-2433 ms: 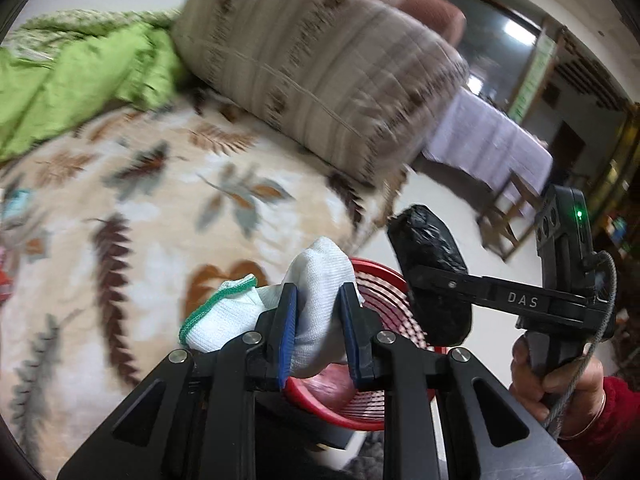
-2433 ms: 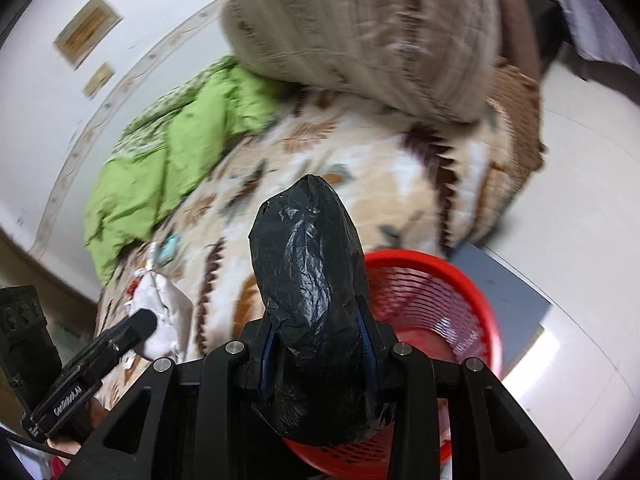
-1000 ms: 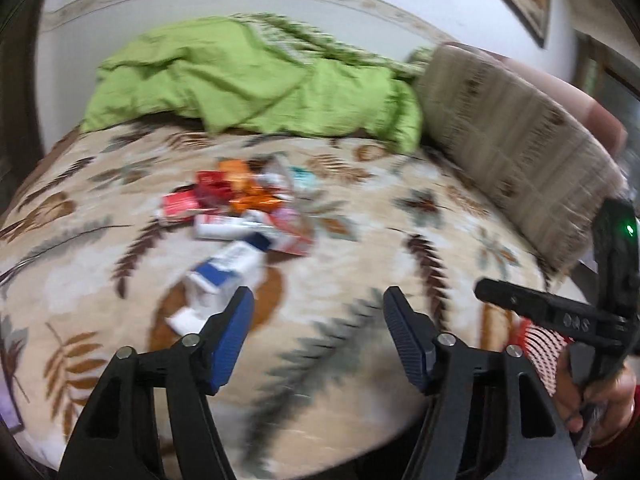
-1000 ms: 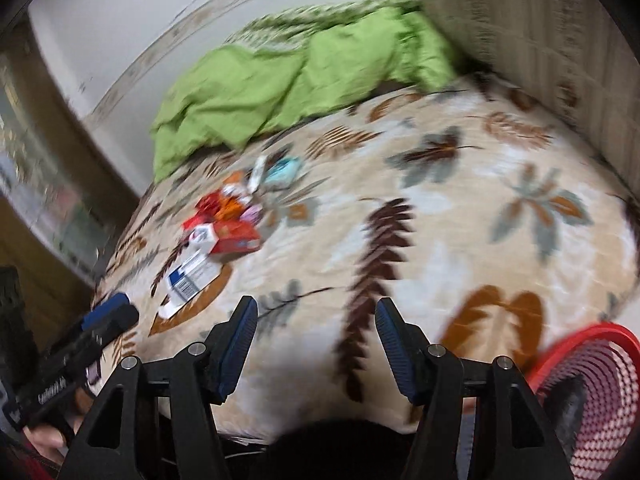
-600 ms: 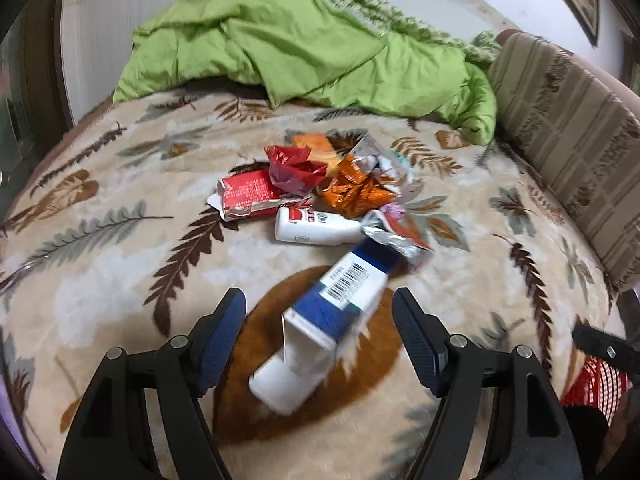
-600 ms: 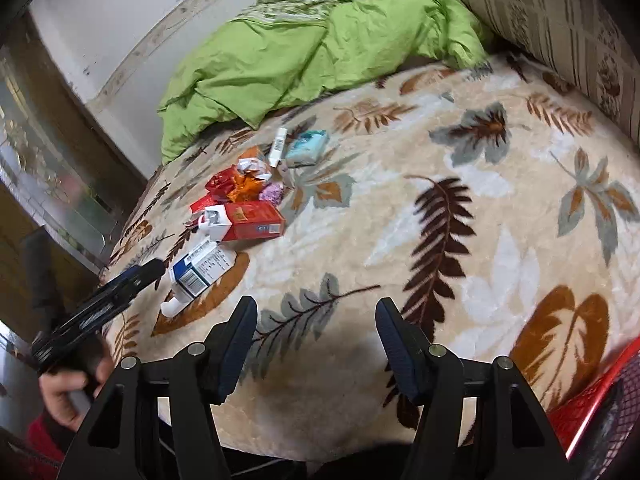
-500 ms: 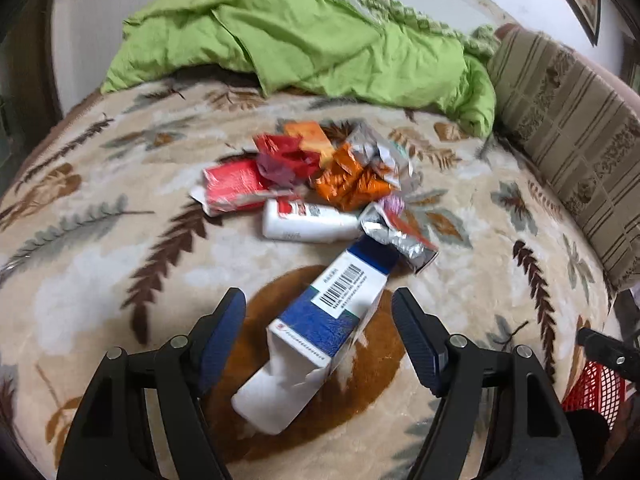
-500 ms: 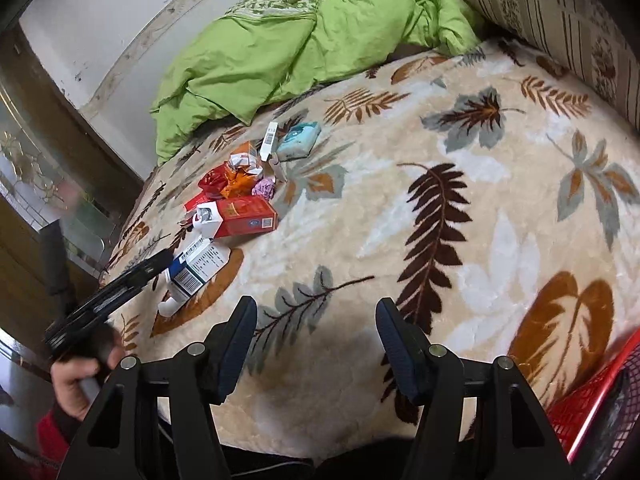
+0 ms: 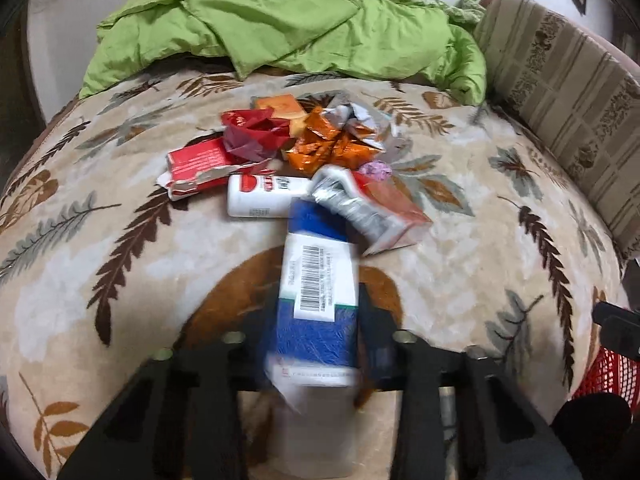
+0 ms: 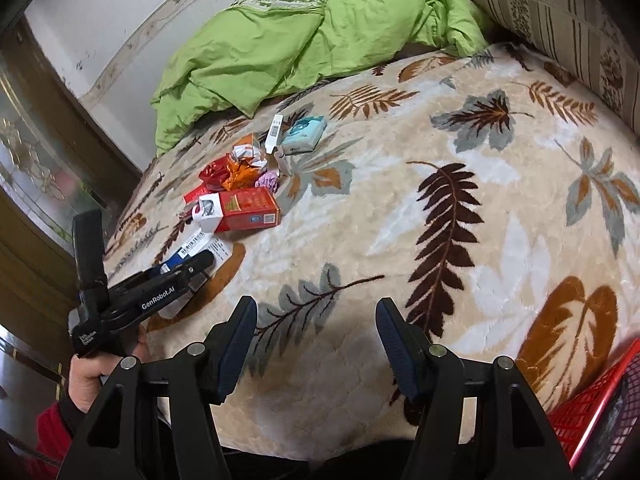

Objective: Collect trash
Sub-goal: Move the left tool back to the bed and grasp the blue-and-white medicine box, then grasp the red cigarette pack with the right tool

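Observation:
A blue and white barcoded box (image 9: 318, 280) lies on the leaf-patterned blanket (image 9: 460, 272) at the near end of a trash pile. My left gripper (image 9: 316, 320) is closing its jaws on this box, and the blurred pads press on both its sides. The right wrist view shows that left gripper (image 10: 192, 266) low over the box (image 10: 196, 246), held by a hand (image 10: 92, 376). My right gripper (image 10: 316, 320) hovers open over bare blanket with nothing between its fingers. A red mesh basket (image 10: 580, 412) sits at the bed's edge, at the lower right.
Beyond the box lie a white bottle (image 9: 264, 196), a red carton (image 10: 250, 208), red and orange wrappers (image 9: 320, 144), a silver pouch (image 9: 356, 208) and a teal packet (image 10: 304, 130). A green quilt (image 9: 280, 20) is bunched at the far side and a striped pillow (image 9: 568, 92) is on the right.
My left gripper came down onto the blue and white box and narrowed from wide open around it; the box turned in line with the fingers. The right gripper stayed open, shifting slightly.

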`<state>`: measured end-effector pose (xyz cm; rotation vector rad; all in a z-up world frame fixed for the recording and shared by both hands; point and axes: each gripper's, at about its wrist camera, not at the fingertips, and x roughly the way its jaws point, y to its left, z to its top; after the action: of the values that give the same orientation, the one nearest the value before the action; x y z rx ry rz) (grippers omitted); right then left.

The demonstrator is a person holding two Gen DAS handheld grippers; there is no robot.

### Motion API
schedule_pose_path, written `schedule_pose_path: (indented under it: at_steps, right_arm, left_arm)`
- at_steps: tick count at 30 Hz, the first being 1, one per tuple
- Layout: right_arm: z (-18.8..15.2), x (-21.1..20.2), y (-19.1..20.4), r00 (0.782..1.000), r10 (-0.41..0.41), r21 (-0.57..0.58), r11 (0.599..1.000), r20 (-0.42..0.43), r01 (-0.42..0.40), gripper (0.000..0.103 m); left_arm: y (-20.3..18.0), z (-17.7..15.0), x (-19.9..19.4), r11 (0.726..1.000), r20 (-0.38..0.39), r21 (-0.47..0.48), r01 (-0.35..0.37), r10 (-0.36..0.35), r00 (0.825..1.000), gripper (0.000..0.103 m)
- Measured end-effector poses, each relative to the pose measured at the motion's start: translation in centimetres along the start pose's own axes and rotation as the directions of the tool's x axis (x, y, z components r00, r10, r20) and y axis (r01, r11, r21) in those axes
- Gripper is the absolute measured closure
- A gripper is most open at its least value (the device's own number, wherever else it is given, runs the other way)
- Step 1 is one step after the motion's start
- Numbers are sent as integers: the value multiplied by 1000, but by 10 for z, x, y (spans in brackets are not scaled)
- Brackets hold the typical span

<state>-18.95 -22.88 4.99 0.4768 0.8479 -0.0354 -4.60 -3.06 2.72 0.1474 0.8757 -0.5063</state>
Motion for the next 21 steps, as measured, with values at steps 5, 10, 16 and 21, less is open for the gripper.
schedule_pose_path:
  at_steps: [5,10,16,21]
  right_arm:
    - [6,6,3,1000,-5,-1,1000,-28,5,38]
    - [32,23,23,999,44,-12,999,-31,-44,38]
    - [82,83,53,984,149,0,989,-93,-150,38]
    - [101,140,35,979,145,99,986,-142,-132,52]
  left_arm:
    - [20,-7,-19,997,26,-80,-10,12,1000,71]
    - [45,-8,-38,984,82,-167,-66,81,993,71]
    - [65,-8,-39,970,82,-226,-87,108,991,71]
    - [73,-8,-41,968,91,-240,-76,101,991,71]
